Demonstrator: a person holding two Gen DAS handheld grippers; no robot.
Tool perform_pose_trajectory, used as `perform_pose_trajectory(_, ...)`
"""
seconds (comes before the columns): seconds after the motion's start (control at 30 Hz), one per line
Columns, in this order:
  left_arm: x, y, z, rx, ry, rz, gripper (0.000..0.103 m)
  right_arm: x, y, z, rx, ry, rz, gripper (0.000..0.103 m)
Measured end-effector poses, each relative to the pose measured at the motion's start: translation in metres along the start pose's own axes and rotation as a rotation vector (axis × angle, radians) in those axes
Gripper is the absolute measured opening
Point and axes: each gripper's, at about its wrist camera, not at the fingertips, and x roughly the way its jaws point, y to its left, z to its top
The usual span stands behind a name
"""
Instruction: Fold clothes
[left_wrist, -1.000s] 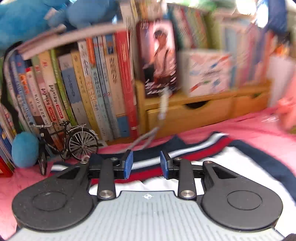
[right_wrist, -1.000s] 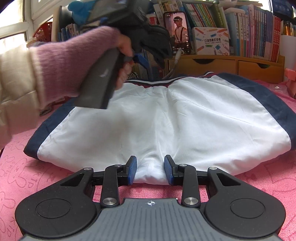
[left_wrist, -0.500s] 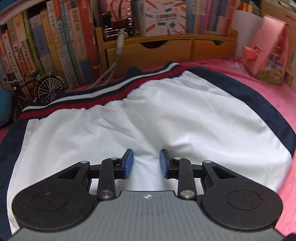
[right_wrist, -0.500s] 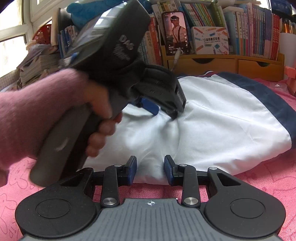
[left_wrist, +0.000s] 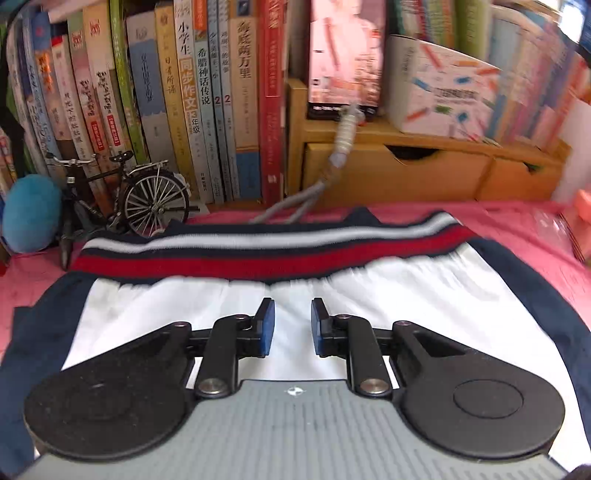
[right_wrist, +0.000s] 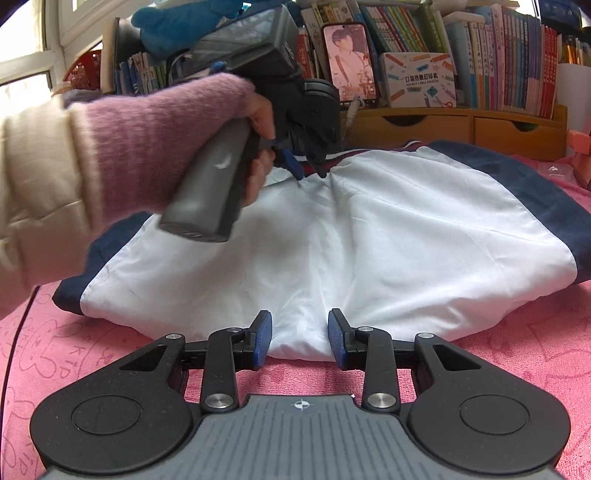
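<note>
The left hand-held gripper (right_wrist: 310, 171) and the sleeve (right_wrist: 155, 140) are covering the left end of the shorts' waistband (right_wrist: 373, 153). Whether its tips are pinching fabric is not discernible. The books (left_wrist: 517, 74) are blurring at right.

Book spines (left_wrist: 192, 110): "同步作文", "希腊神话传说", "万里". Box (right_wrist: 419, 79): "POCKET LABEL PRINTER". Pink mat (right_wrist: 70, 363): "SKIP".

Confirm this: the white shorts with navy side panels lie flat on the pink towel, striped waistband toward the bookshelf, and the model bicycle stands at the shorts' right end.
Wrong in one respect. The left wrist view shows the black model bicycle at the left end of the striped waistband, before the books. The rest holds: the white shorts with navy side panels lie flat on the pink towel, waistband toward the bookshelf.
</note>
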Motion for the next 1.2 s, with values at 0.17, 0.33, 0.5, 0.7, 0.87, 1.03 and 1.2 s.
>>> perform_pose_trajectory(0.17,-0.042,-0.003,-0.037,0.027,0.126,-0.075,0.032,0.0,-0.001,0.001,0.01,-0.001,0.007,0.034)
perform_pose_trajectory(0.33,-0.05,-0.011,-0.064,0.036,0.266,-0.107,0.046,-0.001,-0.004,0.002,0.019,-0.003,0.016,0.035)
perform_pose_trajectory(0.5,-0.028,-0.02,-0.051,0.074,0.192,-0.024,0.049,-0.001,-0.003,0.002,0.027,-0.004,0.018,0.035)
perform_pose_trajectory(0.7,0.015,-0.009,-0.013,0.036,0.134,0.057,0.058,-0.002,-0.002,0.0,0.034,-0.005,0.021,0.035)
perform_pose_trajectory(0.87,0.042,-0.001,0.015,-0.024,0.112,0.092,0.074,-0.002,0.0,-0.001,0.033,-0.005,0.018,0.035)
perform_pose_trajectory(1.03,0.052,0.004,0.022,-0.035,0.082,0.08,0.079,-0.004,0.0,-0.001,0.038,-0.006,0.021,0.035)
perform_pose_trajectory(1.2,0.057,0.002,0.026,-0.039,0.057,0.101,0.084,-0.004,0.001,-0.002,0.039,-0.006,0.021,0.035)
